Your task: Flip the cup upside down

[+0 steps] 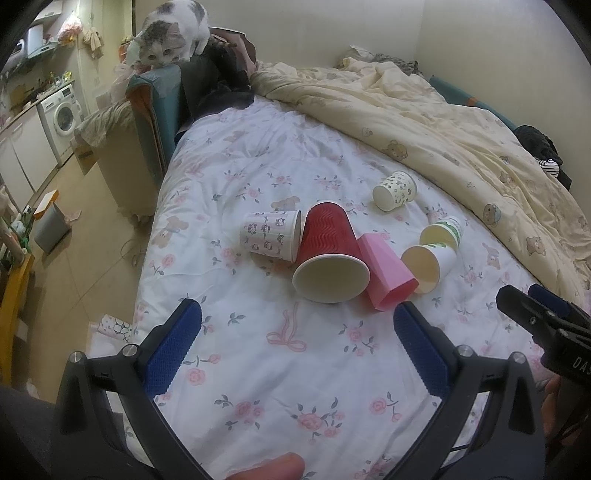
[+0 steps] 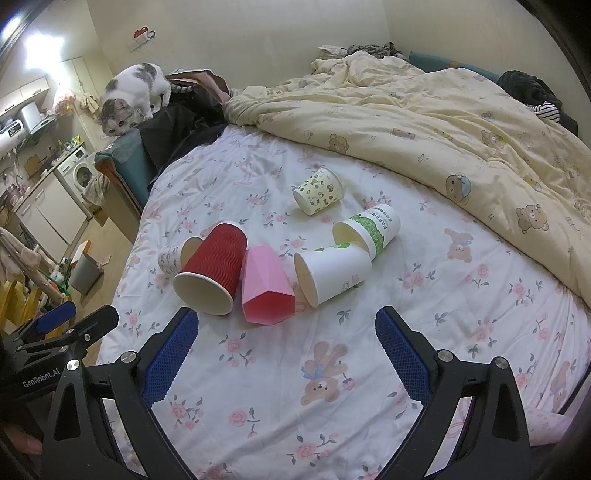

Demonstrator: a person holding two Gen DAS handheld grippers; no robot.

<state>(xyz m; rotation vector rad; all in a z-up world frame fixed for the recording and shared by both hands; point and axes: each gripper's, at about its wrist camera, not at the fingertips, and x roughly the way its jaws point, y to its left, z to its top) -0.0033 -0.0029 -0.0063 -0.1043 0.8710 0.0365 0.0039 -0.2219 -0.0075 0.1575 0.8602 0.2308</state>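
Both tools are released, holding nothing: the left tool (image 1: 297, 314) and right tool (image 2: 286, 321) hover over the bed's (image 2: 369, 424) near edge. Just beyond, six cups lie on their sides mid-bed; the red cup (image 1: 328, 251) touches the pink cup (image 1: 384, 273) and a printed cup (image 1: 271, 236). Gripping one could roll its neighbours on the soft sheet. Farther off, the cat (image 1: 173, 33) might jump in.

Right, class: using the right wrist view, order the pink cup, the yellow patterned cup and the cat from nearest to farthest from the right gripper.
1. Pink cup: on its side just ahead of the open right gripper.
2. Yellow patterned cup: mid-bed, further back.
3. Cat: far left, perched at the bed's end.
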